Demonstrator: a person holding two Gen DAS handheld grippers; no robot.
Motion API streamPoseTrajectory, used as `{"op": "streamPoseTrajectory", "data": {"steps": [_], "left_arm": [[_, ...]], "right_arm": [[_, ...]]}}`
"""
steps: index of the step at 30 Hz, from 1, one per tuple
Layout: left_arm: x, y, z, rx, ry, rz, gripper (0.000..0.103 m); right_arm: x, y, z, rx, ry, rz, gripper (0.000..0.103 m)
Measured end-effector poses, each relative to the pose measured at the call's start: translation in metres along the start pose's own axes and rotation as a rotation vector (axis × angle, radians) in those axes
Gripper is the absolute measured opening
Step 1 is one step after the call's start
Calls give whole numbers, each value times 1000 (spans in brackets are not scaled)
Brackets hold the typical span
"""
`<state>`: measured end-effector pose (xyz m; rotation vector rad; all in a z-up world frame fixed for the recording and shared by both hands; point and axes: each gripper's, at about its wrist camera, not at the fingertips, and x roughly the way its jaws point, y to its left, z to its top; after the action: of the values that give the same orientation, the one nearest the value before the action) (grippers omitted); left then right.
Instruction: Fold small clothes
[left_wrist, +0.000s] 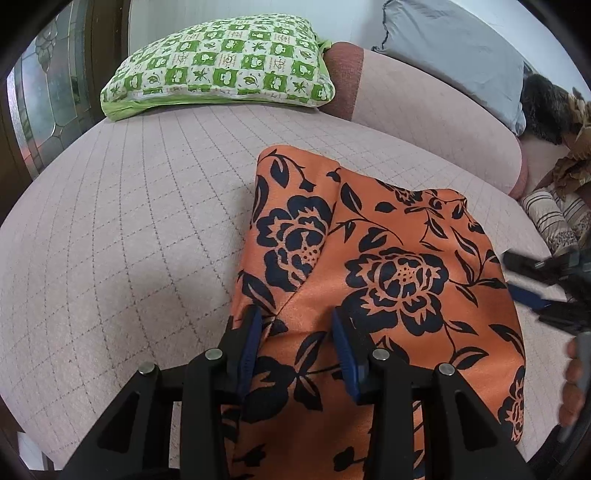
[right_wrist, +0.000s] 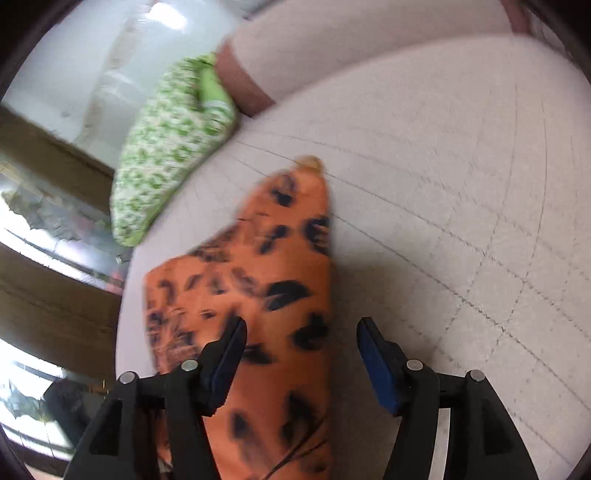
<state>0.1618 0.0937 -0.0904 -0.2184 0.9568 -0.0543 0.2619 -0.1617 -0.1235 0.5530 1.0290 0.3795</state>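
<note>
- Lying on the pinkish quilted sofa seat (left_wrist: 129, 229), the orange floral garment (left_wrist: 388, 266) is sitting partly folded, one flap laid over the rest.
- Hovering above its near edge, the left gripper (left_wrist: 295, 325) is holding its jaws apart, gripping nothing.
- Spreading wide, the right gripper (right_wrist: 301, 332) is hanging over the cloth's right edge.
- Resting at the back is a green checked pillow (left_wrist: 221, 62).

Left wrist view is sharp and evenly lit, soft daylight, barely any shadow apart from a faint one beside the orange cloth (left_wrist: 373, 280). Heavy fisheye bend though, black corners, and the right gripper (left_wrist: 543, 284) at the edge is smeared. Right wrist view is blurry all over, the green pillow (right_wrist: 166, 147) is streaky, and the window (right_wrist: 29, 229) on the left blows out white.
</note>
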Motion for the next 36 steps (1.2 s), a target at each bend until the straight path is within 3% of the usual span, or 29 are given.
{"op": "streamPoseTrajectory", "data": {"steps": [4, 7, 9, 12, 14, 17, 20, 21, 23, 24, 27, 30, 32, 34, 36], "left_arm": [[0, 1, -1, -3, 0, -9, 40], [-1, 1, -1, 2, 0, -9, 40], [-2, 1, -2, 4, -2, -22, 40], [-14, 9, -3, -35, -36, -66, 41], [-29, 22, -5, -92, -92, -107, 60], [-46, 46, -14, -136, -164, -70, 67], [-39, 62, -27, -177, -64, -113, 67], [-34, 65, -33, -167, -22, -100, 65], [-20, 63, -45, -106, 69, -105, 25], [-16, 61, -48, -107, 105, -137, 24], [-18, 55, -45, -96, 104, -119, 23], [-26, 58, -37, -111, 94, -150, 33], [-40, 59, -21, -107, 33, -170, 65], [-43, 57, -1, -78, -40, -171, 72], [-22, 55, 28, -67, -36, -197, 72]], "right_arm": [[-22, 33, -9, -71, -43, 69, 65], [-8, 43, -22, -129, 28, 118, 68], [13, 23, -30, -91, 118, 82, 67], [-6, 28, -26, -49, 68, 99, 67], [-24, 46, -27, -120, 23, 109, 68], [-26, 55, -36, -177, 43, 122, 72], [1, 40, -51, -159, 117, 84, 72], [2, 36, -53, -158, 90, 89, 72], [0, 36, -53, -159, 79, 98, 74], [1, 36, -51, -157, 84, 105, 74], [4, 37, -49, -161, 93, 106, 74], [8, 37, -48, -156, 97, 116, 74], [6, 34, -50, -158, 101, 128, 74], [4, 32, -50, -157, 103, 142, 74], [3, 30, -50, -156, 105, 151, 74]]}}
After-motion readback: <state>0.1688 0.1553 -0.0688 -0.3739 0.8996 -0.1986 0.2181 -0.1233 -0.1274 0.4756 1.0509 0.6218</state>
